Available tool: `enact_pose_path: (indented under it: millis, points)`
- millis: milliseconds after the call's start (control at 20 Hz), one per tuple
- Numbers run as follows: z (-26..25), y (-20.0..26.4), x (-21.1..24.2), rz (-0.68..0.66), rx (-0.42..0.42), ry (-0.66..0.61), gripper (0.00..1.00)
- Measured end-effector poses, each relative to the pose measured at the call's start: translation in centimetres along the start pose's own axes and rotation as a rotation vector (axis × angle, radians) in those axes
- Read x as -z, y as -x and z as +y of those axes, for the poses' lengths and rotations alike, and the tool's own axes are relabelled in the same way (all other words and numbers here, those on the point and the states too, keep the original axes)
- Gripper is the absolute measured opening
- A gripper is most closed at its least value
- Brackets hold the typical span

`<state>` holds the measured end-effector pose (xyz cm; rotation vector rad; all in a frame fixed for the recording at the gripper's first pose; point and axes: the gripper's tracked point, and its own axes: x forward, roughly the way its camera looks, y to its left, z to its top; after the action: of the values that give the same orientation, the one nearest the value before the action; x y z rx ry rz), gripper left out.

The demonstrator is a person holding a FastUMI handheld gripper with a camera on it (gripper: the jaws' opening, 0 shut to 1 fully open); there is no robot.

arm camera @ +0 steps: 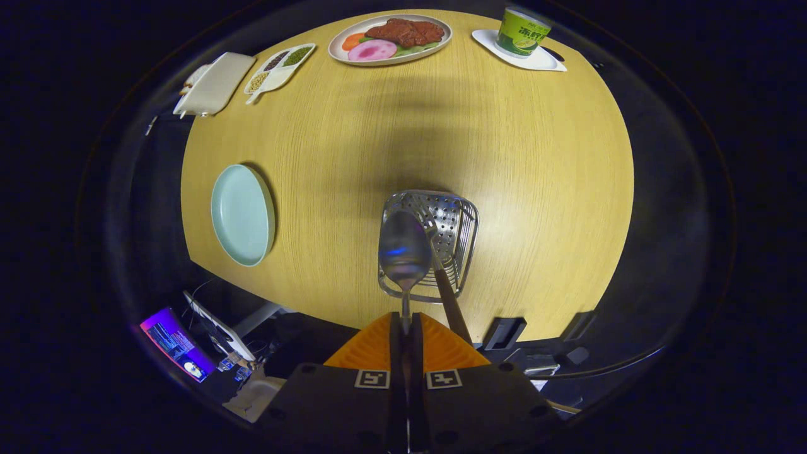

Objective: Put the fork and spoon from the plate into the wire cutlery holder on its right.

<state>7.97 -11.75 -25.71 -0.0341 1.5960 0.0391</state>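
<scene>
Spoon (403, 252) pinched by its thin handle in the gripper (406, 325), polished oval bowl hanging over the wire cutlery holder (457, 236).

Both fingers are pressed together on the metal stem. A dark-handled utensil (451, 302) leans in the shiny basket, whose base is perforated and whose sides are thin rods. Left of it, apart, lies the round pale-green plate (243, 214), bare, on the wood-grain table (536, 176). Beyond sit a food platter (391, 38) and a green cup (522, 30).

Pale green plate (242, 214), wood-grain yellow table (517, 157)
</scene>
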Motion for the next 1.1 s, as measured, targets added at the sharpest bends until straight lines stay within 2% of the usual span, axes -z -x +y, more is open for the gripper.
enact_pose_path:
  millis: [300, 500, 600, 650, 750, 800, 850, 900, 1100]
  points:
    - [-0.2, -1.0, -1.5, 0.038, 0.026, -0.02, 0.07]
    - [-0.5, -0.6, -2.0, 0.016, 0.007, -0.06, 0.16]
    - [-0.6, -0.2, -1.9, -0.002, -0.001, -0.066, 0.33]
    - [-0.8, 0.0, -1.9, -0.021, -0.005, -0.071, 0.47]
    - [-0.7, 0.7, -2.0, -0.056, -0.023, -0.083, 0.61]
    - [-0.6, 1.3, -1.8, -0.075, -0.028, -0.081, 0.72]
    - [-0.2, 1.8, -1.6, -0.1, -0.044, -0.067, 0.94]
    - [0.3, 2.9, -1.8, -0.134, -0.062, -0.056, 0.99]
    - [1.3, 7.1, -2.1, -0.28, -0.127, -0.079, 1.0]
